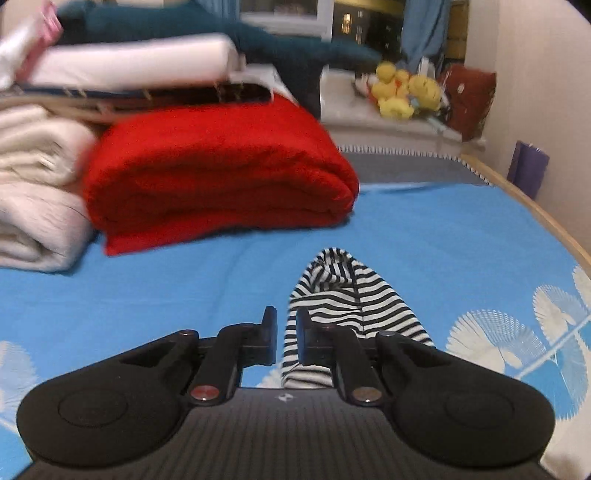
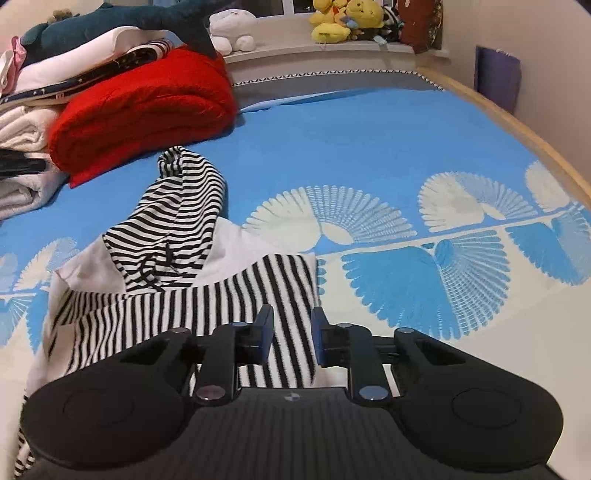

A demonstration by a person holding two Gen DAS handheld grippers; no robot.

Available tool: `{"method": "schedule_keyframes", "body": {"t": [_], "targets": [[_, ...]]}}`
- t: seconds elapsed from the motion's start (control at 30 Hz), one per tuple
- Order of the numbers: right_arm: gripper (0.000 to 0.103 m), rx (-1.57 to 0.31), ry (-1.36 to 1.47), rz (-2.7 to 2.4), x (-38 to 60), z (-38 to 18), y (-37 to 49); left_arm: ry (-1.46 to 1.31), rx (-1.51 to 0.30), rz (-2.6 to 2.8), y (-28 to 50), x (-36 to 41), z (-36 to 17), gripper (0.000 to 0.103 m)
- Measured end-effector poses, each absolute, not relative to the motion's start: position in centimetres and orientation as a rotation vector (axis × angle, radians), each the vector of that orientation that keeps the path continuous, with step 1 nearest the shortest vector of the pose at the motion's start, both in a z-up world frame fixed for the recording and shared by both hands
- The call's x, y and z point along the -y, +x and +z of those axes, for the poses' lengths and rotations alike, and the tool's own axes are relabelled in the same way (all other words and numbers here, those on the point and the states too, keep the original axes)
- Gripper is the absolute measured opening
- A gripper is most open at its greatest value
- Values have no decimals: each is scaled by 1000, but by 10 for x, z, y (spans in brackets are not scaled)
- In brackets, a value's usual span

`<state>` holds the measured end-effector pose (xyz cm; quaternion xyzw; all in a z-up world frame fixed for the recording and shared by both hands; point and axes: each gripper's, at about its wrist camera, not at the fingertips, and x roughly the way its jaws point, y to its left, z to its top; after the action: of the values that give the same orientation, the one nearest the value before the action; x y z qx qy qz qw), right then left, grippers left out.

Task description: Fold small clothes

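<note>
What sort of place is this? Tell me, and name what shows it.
Most likely a bedroom at home. The work surface is a bed with a blue patterned sheet and a wooden edge, folded blankets are stacked on it, and yellow plush toys sit on a window ledge behind.

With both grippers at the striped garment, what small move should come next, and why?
Probably close the right hand-held gripper on the striped garment edge beneath it. Its jaws stand apart over that fabric, while the left hand-held gripper appears already pinched on a lifted part, so a fold needs both ends held.
</note>
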<state>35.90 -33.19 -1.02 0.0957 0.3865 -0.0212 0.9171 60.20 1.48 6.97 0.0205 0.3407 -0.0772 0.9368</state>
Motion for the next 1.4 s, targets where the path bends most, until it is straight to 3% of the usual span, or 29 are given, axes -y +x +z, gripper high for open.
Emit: {"method": "schedule_keyframes", "body": {"t": [0.17, 0.33, 0.4, 0.53, 0.6, 0.63, 0.7, 0.73, 0.77, 0.87, 1.0, 1.17, 1.2, 1.3, 1.4], "targets": [[24, -819, 168, -55, 329, -18, 364, -9, -853, -156, 692, -4, 9, 11], [25, -849, 143, -64, 331, -29, 365, -48, -897, -144, 755, 6, -42, 14], [25, -853, 137, -69, 333, -32, 365, -120, -914, -129, 778, 5, -58, 28], [25, -856, 136, -68, 337, -34, 365, -181, -926, -88, 812, 5, -81, 43], [25, -856, 132, -70, 339, -35, 366, -202, -961, -96, 827, 7, -95, 56], [25, -854, 131, -74, 340, -35, 366, -206, -988, -100, 833, 10, -102, 56], [25, -856, 132, -92, 342, -37, 369, -179, -978, -104, 836, 17, -108, 49], [25, -859, 140, -102, 343, -38, 370, -163, -968, -116, 836, 21, -109, 34], [25, -862, 156, -104, 345, -38, 371, -151, -978, -143, 834, 25, -109, 3], [25, -855, 175, -106, 348, -36, 372, -79, -932, -189, 817, 37, -89, 2], [25, -834, 192, -120, 354, -29, 370, 12, -791, -350, 746, 48, -26, 2], [25, -779, 260, -128, 366, -7, 361, 228, -632, -670, 549, 56, 36, 2], [26, -762, 278, -123, 368, -2, 358, 292, -633, -729, 502, 55, 38, 2], [44, -709, 341, -91, 369, 11, 346, 410, -738, -859, 377, 41, 26, 4], [46, -685, 373, -59, 363, 17, 336, 424, -817, -841, 299, 22, 21, 9]]}}
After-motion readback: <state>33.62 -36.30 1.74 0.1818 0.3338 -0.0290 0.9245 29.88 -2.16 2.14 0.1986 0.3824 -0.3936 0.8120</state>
